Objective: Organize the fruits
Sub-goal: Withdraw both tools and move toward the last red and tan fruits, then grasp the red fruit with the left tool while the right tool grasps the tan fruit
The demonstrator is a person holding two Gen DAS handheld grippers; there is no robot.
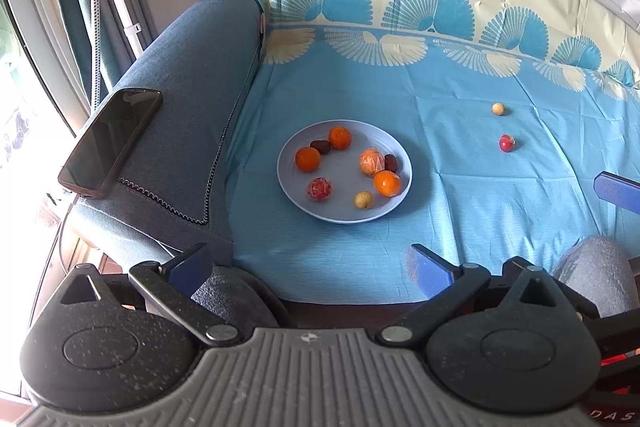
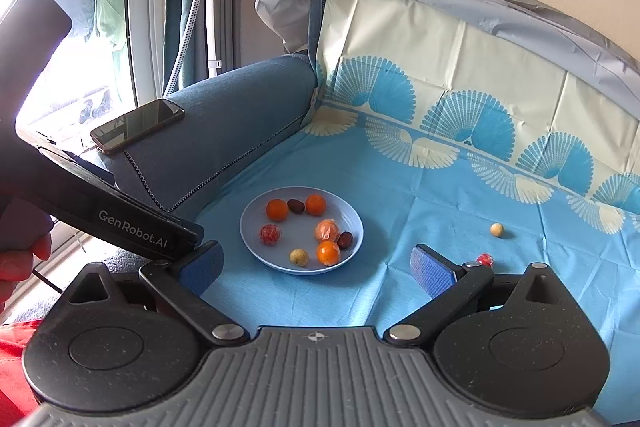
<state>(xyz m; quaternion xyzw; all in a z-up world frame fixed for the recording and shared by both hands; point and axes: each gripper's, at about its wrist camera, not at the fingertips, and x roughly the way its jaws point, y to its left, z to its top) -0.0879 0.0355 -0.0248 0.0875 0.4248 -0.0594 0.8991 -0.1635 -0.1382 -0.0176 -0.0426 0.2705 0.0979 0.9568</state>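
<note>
Blue patterned cloth, spread over the sofa seat and backrest. Sofa armrest, with a dark phone lying on it. Pale blue plate on the cloth, holding three oranges, two wrapped fruits, two dark dates and one yellowish fruit. Left gripper and right gripper, both spread wide, empty, near the cloth's front edge. Red fruit and beige fruit, loose on the cloth, well right of the plate.
</note>
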